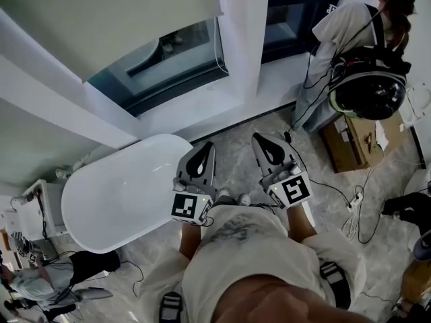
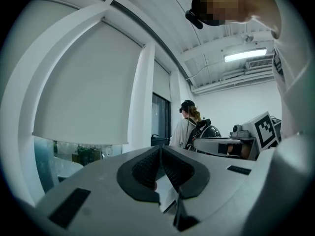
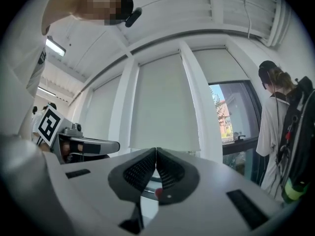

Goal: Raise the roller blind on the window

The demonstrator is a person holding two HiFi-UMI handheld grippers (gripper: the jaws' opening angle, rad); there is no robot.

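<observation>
Place: mock-up studio | bathtub (image 1: 114, 194) | floor cables (image 1: 337, 190) | cardboard box (image 1: 350, 143) | ceiling strip light (image 2: 244, 55)

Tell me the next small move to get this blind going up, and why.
Probably open the right gripper and reach it toward the thin cord hanging at the roller blind's right edge. Both it and the left gripper are shut on nothing and held near the body, well short of the window, whose upper part the blind covers.

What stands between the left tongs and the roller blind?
Head view: a white oval bathtub stands between the left tongs and the cream fabric roller blind.
</observation>
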